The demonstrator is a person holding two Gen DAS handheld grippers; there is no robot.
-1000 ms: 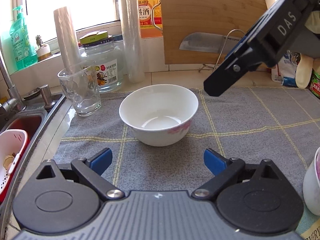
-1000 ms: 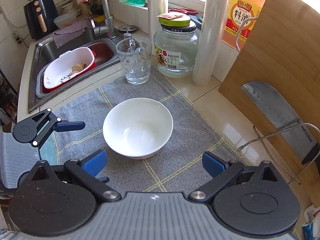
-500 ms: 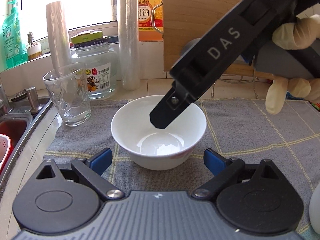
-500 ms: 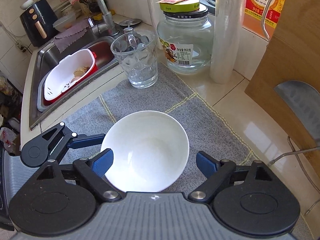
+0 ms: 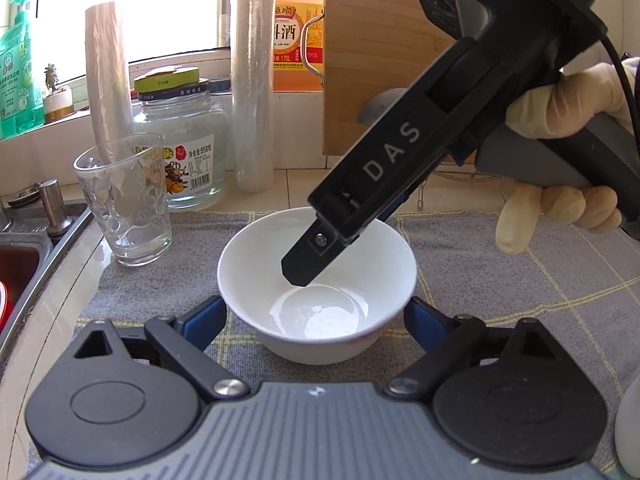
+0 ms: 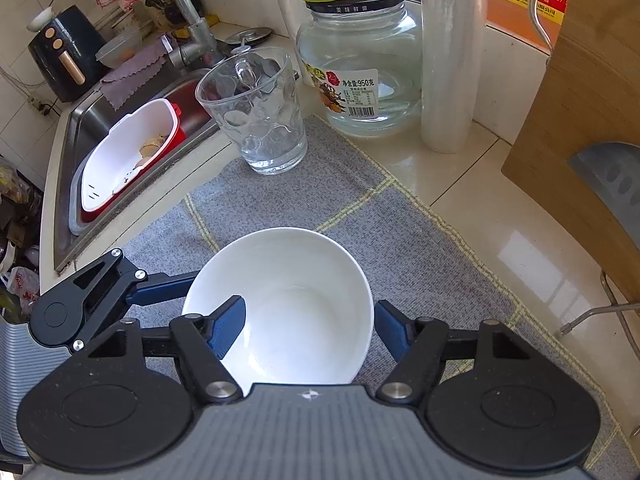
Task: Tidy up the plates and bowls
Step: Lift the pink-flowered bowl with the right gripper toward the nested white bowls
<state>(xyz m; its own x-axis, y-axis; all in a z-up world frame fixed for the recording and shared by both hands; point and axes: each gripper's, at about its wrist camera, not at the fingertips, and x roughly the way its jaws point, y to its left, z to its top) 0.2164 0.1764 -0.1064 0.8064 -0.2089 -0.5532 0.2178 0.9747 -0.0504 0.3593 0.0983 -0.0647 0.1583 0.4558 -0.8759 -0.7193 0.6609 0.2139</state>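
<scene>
White and glazed, the round ceramic bowl (image 5: 318, 280) sits upright on the grey woven mat with yellow grid lines (image 5: 500, 276) that covers my bench (image 6: 472, 168). My left tongs (image 5: 316, 316) are spread wide, one blue pad just beside each flank of the bowl low down; I cannot tell whether either pad touches it, and they have hold of nothing. My right tongs (image 6: 310, 330) are also spread wide and come down at the bowl from above: one blue-padded finger (image 6: 226, 326) reaches inside the bowl, over its inner wall, and the other stands just outside the rim on the opposite side, so the wall is between them but not pinched. In the left view that gripper slants down from the upper right, its dark tip inside the bowl, my gloved right hand (image 5: 560, 160) around the handle.

Beyond the bowl, a clear dimpled drinking glass (image 6: 256, 116) stands on the mat's far corner. Behind it is a big glass jar with a green and black lid (image 6: 360, 64), beside a roll of clear film (image 6: 448, 56). A steel sink (image 6: 76, 160) holding a white-and-red colander basket (image 6: 124, 164) lies to the left, and a wooden cutting board (image 6: 580, 120) leans at the right.
</scene>
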